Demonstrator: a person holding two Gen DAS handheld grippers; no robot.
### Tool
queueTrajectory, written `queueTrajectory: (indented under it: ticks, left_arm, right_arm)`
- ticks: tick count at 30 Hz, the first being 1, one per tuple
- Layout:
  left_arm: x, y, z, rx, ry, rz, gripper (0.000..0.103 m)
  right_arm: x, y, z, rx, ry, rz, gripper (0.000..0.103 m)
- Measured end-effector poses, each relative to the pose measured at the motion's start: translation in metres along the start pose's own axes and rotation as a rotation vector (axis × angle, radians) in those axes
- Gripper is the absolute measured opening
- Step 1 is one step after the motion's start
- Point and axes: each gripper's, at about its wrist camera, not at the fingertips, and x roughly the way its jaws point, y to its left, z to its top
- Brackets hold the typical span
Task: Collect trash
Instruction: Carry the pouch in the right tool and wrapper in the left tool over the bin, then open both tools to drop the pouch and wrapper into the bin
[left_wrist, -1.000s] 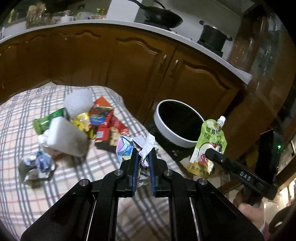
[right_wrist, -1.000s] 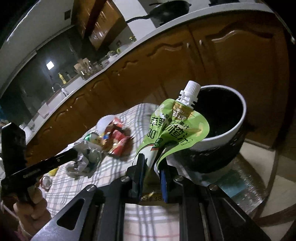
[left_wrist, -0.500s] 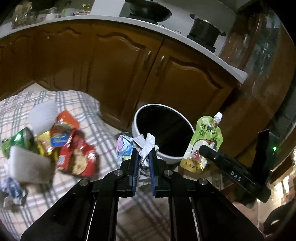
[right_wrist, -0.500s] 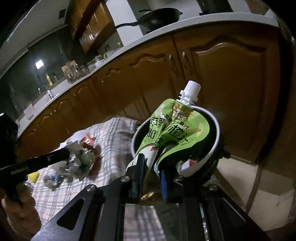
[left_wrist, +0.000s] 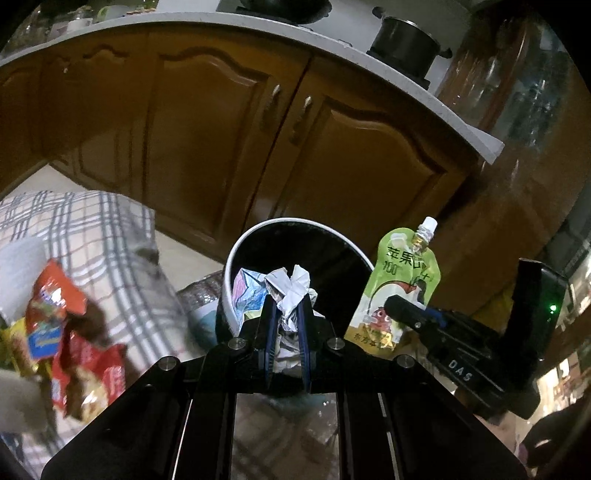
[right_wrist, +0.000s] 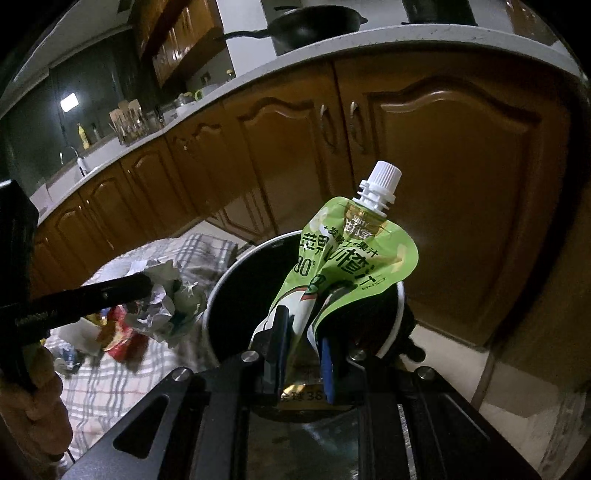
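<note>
Both grippers had swung from the checked cloth (left_wrist: 92, 236) to the bin (left_wrist: 236, 258); the left gripper (left_wrist: 288, 332) pinched a crumpled wrapper (left_wrist: 291, 291), the right gripper (right_wrist: 303, 339) clamped a juice pouch (right_wrist: 351, 258), neither dropped; more wrappers (left_wrist: 70, 343) remained by the cloth's edge.

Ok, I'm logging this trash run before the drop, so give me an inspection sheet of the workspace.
Surface: plaid cloth on the floor.
Job's things: bin, white rim, dark inside; green juice pouch; crumpled wrapper.
Clutter: red snack packets on the cloth.
Grippers: left gripper shut on the crumpled wrapper; right gripper shut on the green juice pouch.
Cables: nothing seen.
Surroundings: wooden cabinets, pot on the counter.
</note>
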Motion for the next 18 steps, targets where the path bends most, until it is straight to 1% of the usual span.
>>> queueTrajectory:
  ticks: [6, 12, 14, 15, 16, 17, 18]
  left_arm:
    - [0.022, -0.006, 0.008, 0.006, 0.022, 0.003, 0.010]
    - [0.036, -0.008, 0.010, 0.014, 0.040, 0.012, 0.010]
    - [0.040, -0.009, 0.010, 0.015, 0.049, 0.015, 0.012]
    - [0.043, -0.009, 0.011, 0.013, 0.057, 0.018, 0.015]
    - [0.046, -0.008, 0.012, 0.006, 0.064, 0.029, 0.024]
    - [0.048, -0.007, 0.012, -0.003, 0.073, 0.037, 0.032]
    - [0.048, -0.006, 0.012, -0.013, 0.073, 0.036, 0.042]
  right_arm:
    - [0.020, -0.006, 0.006, -0.022, 0.034, -0.018, 0.016]
    - [0.030, -0.012, 0.007, -0.039, 0.068, -0.023, 0.016]
    - [0.034, -0.012, 0.010, -0.049, 0.080, -0.024, 0.016]
    - [0.036, -0.013, 0.011, -0.055, 0.091, -0.022, 0.017]
    - [0.038, -0.013, 0.012, -0.059, 0.096, -0.021, 0.020]
    - [0.040, -0.014, 0.013, -0.065, 0.100, -0.020, 0.021]
    - [0.041, -0.013, 0.012, -0.067, 0.104, -0.023, 0.027]
